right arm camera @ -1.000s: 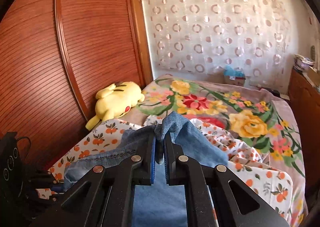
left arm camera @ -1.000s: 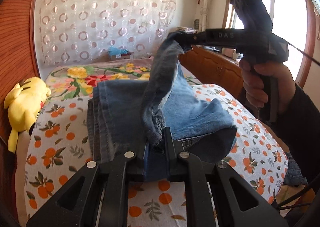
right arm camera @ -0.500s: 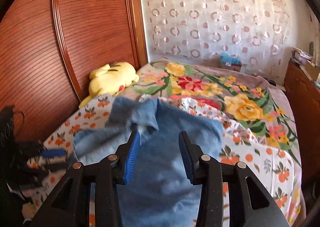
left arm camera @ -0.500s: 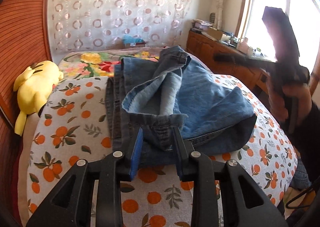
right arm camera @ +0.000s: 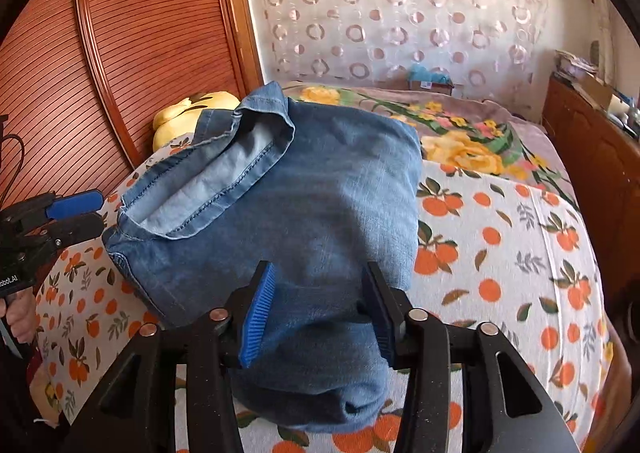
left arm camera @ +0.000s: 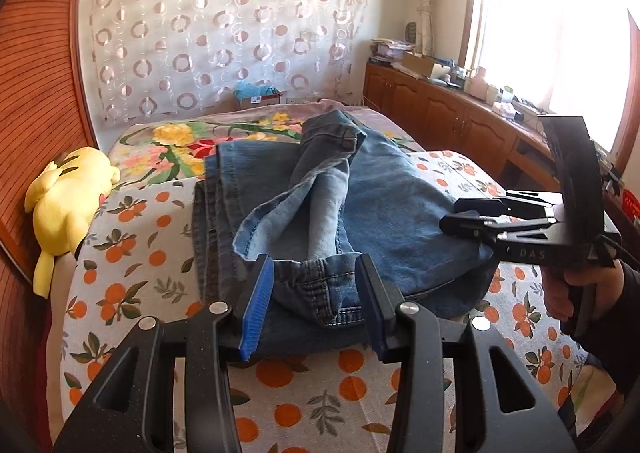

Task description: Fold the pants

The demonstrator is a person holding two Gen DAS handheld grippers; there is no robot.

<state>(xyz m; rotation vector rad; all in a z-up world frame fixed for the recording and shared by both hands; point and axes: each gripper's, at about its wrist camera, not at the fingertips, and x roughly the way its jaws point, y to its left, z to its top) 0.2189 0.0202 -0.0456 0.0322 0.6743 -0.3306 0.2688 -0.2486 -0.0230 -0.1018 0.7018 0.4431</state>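
The blue pads of the left gripper are spread wide, and nothing is held between them; the near hem of the jeans is framed in the gap but is not seen to be pinched. The right gripper is likewise parted, its pads standing on either side of a rounded fold of denim without closing on it. In the left view the right gripper is seen from the side, held in a hand just above the right edge of the pile, its fingers apart.

The jeans are laid on the bed, on the sheet printed with oranges, folded over into a thick bundle. One leg end is turned back across the top, so that its paler inside and stitched hem are shown. The bundle is uneven: the top layer is rumpled and the turned-back leg lies askew.

Denim of this kind is judged to be fairly heavy and soft, limp enough to sag when lifted yet thick enough to hold a crease once pressed. It is not slippery, and a firm pinch should be kept easily. The best hold is judged to be at the stitched hem of the loose leg or along a seam, where several layers are bound together; a grip on a single flat layer would likely drag only that layer and disturb the fold beneath.

A yellow plush toy is lying at the far left edge of the bed, well apart from the jeans, and a wooden cabinet is set along the window wall.
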